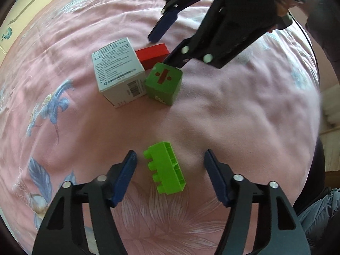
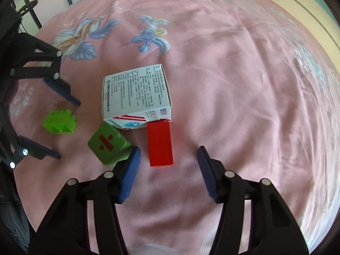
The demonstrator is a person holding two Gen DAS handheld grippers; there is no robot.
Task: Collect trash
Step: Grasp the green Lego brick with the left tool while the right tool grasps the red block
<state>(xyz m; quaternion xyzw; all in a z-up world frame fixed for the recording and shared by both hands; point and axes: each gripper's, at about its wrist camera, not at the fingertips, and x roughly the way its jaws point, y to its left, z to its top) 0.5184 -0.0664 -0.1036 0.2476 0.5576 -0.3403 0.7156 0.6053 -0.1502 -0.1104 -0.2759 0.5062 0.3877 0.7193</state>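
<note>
Four pieces lie on the pink floral bedsheet (image 1: 223, 110), no bin or bag in either view. Green toy brick (image 1: 165, 167) lies alone on its side, nearest in the left wrist view. Farther off is a tight cluster: white carton (image 1: 119, 72) with printed text and barcode, red block (image 1: 153, 55) touching its right side, green cube (image 1: 164, 82) with a red divide sign just in front, against the carton's near right corner.

Left gripper (image 1: 170, 170) points steeply down and straddles the green toy brick. Jaws partly open, a gap on both sides of the brick, pads not pressing. Nothing held.

Right gripper (image 2: 169, 165) also points down, astride the near end of the red block. Jaws partly open; right pad well clear of the block, left one just beside it and touching or nearly touching the green cube's corner, can't tell which. Nothing gripped.

Step, as judged: both grippers in the pre-grasp stage, one item each. Collection looks barely begun, all pieces still on the sheet.

Next move calls for closing on the brick's long sides and on the red block without snagging the cube, then lifting. Risk: the soft sheet gives, the brick may roll, and the cube may get nudged.
</note>
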